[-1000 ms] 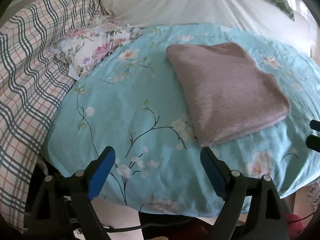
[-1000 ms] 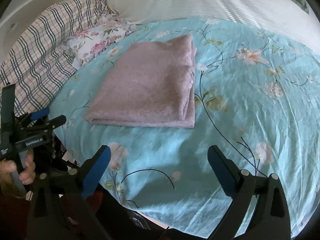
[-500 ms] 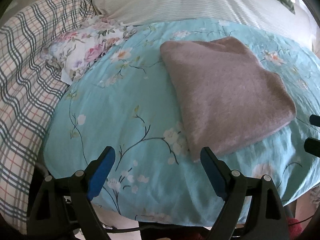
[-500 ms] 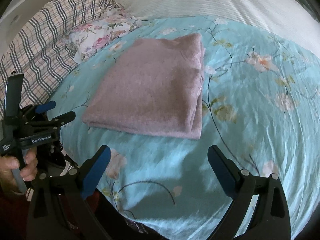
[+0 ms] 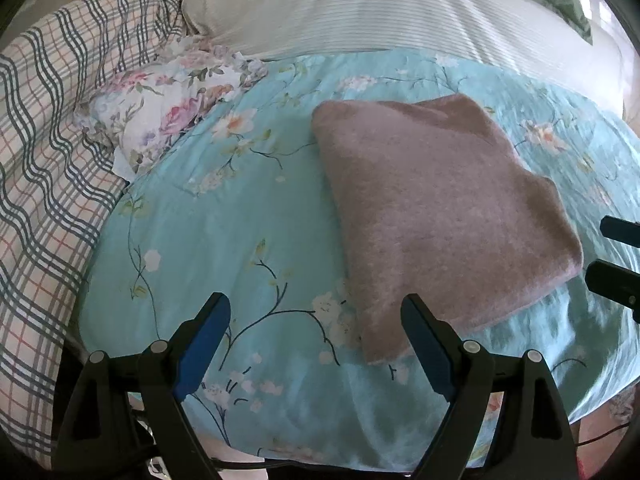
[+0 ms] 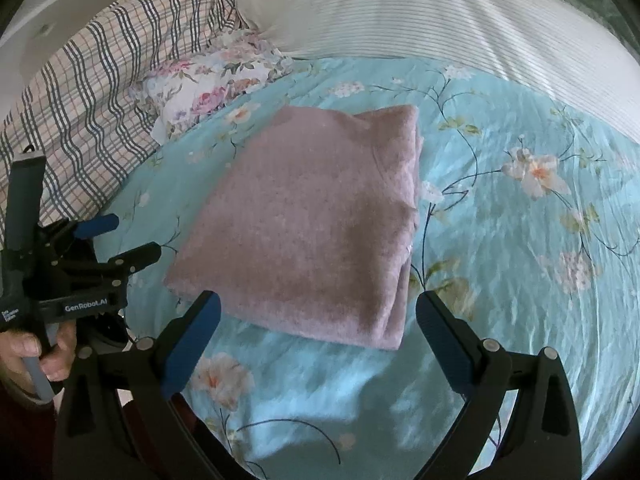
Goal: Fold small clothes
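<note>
Garment: we see a mauve fuzzy garment (image 5: 436,216) folded into a flat rectangle, lying on the bed; centre-right of the left wrist view, centre of the right wrist view (image 6: 316,224).
Fold edges: stacked layers show along its right side in the right wrist view.
Bedding: we have a turquoise floral sheet (image 5: 224,232) under the garment, filling most of both frames.
Left claw: our left claw (image 5: 316,344) is wide open with nothing in it, low in its own frame; its right blue pad overlaps the garment's near corner in the picture, contact we cannot tell.
Right claw: our right claw (image 6: 318,334) is spread wide, holds nothing, near edge of the garment between its pads in the frame.
Left hand: seen lower left of the right wrist view, gripping the left device handle (image 6: 36,356).
Other cloth: plaid blanket (image 5: 44,152) at left, floral cloth (image 5: 160,108) upper left, striped white pillow (image 5: 360,8) along the top.
</note>
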